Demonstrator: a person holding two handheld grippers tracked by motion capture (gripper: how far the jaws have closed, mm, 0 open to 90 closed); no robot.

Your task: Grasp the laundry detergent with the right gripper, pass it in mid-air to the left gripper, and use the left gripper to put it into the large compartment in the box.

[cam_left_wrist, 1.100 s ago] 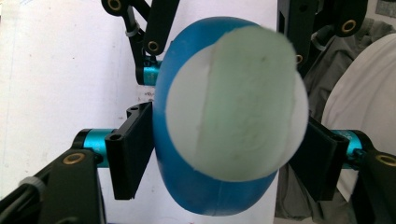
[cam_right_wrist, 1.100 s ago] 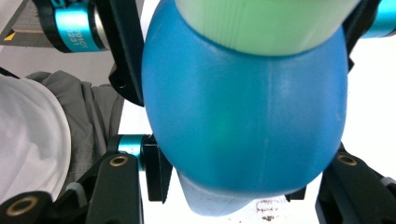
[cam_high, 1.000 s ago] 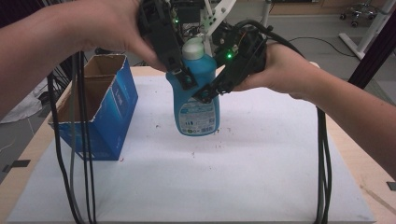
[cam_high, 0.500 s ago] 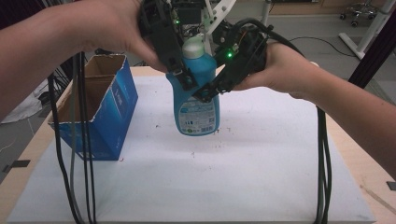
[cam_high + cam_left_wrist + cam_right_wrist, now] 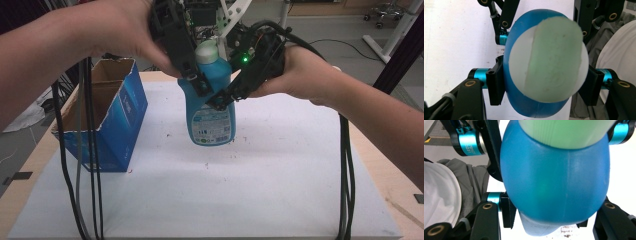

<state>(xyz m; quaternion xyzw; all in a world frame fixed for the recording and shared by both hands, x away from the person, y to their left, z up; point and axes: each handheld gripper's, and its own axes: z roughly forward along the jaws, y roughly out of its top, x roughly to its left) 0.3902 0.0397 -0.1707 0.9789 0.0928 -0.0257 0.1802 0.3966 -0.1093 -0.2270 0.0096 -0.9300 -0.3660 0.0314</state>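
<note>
In the high view the bottle label print is too small to read, and its neck is hidden behind the jaws at 12 o'clock. The bottle's cap is cut off by the top edge in the right gripper view. The box floor is hidden by its walls.

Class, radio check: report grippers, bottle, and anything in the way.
Right gripper shut on the bottle. Left gripper has just been closing, fingers at the bottle's sides. Bottle upright on the white mat. Open box apart at left, nothing blocking.
</note>
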